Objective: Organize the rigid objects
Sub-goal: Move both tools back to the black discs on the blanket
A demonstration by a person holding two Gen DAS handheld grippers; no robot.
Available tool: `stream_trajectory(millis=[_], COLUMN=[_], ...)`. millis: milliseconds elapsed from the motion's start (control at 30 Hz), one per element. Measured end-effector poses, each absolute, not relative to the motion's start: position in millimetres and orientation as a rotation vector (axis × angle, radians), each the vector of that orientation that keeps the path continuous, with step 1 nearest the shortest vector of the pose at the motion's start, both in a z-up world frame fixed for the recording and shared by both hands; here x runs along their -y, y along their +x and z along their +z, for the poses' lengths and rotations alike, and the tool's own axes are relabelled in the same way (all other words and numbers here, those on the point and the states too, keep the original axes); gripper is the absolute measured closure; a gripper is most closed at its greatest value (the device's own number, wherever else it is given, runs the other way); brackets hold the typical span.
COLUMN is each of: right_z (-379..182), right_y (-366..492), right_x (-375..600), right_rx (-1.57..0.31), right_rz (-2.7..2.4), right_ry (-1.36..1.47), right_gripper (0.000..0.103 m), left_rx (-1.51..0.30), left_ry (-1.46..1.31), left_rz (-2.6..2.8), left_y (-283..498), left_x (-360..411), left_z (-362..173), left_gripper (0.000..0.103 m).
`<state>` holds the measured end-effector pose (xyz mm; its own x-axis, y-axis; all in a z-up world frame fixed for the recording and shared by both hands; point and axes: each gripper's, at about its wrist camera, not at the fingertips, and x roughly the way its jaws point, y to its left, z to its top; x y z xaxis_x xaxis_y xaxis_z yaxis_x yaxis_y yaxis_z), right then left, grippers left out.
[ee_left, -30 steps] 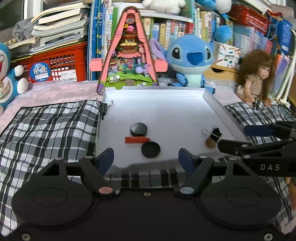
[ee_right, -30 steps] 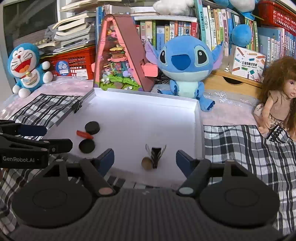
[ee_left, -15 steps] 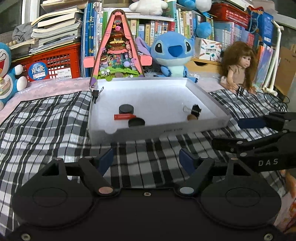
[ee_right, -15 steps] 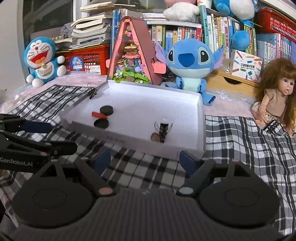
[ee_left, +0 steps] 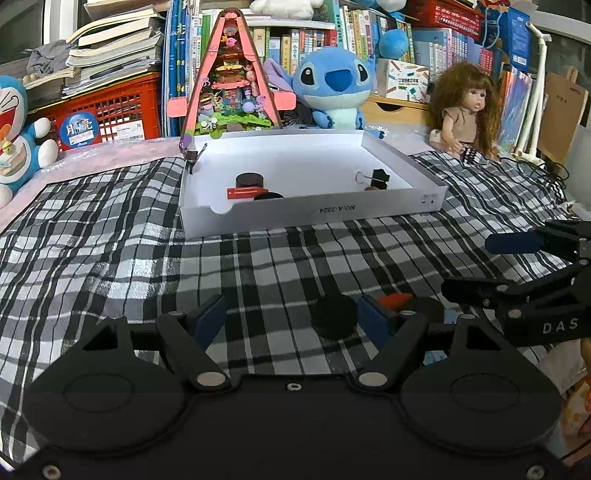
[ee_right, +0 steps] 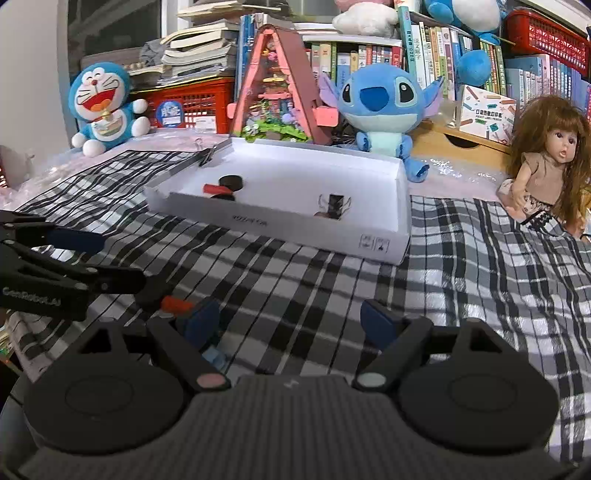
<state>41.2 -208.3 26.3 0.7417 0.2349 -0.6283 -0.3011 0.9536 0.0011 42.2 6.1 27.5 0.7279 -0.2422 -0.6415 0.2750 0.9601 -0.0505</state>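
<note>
Across the middle of both views sits the shallow white cardboard tray (ee_left: 314, 212), now farther off than a second ago, when both grippers hung right at its near edge. Black-and-white checked cloth (ee_left: 110, 258) fills the foreground that has opened up. Inside the tray lie two black round discs (ee_left: 250, 180), a red bar (ee_left: 245, 192) between them, and a black binder clip (ee_left: 380, 176) at right. Near the bottom of the left view, a loose black disc (ee_left: 334, 319) and an orange-red piece (ee_left: 396, 300) lie on the cloth by the blue fingertips. The left gripper (ee_left: 290, 319) stands open and empty; the right gripper (ee_right: 290, 319) has just been opening, nothing between its jaws. Behind, along the top, stand a blue plush (ee_left: 334, 86), a long-haired doll (ee_left: 461, 110), a red crate (ee_left: 110, 109) and bookshelves (ee_left: 369, 29).
</note>
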Motion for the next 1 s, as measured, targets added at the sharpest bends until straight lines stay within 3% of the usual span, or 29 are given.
stream_trajectory(millis=[367,800,1000], right_z=[17,3,2], right_y=[23,24,27], right_x=[200,191,186], right_rx=[-0.668,-0.691,-0.694], right_rz=[0.322,0.364,0.404], right_ry=[-0.158,-0.151,-0.123], right_gripper=[0.012,0.012,0.017], left_rx=[-0.713,-0.720,-0.708], left_ry=[0.091,0.040,0.029], left_rz=[-0.334,-0.344,-0.338], left_y=[34,47,48], left_x=[4,7,8], left_z=[18,15,14], left_gripper=[0.044,0.071,0.074])
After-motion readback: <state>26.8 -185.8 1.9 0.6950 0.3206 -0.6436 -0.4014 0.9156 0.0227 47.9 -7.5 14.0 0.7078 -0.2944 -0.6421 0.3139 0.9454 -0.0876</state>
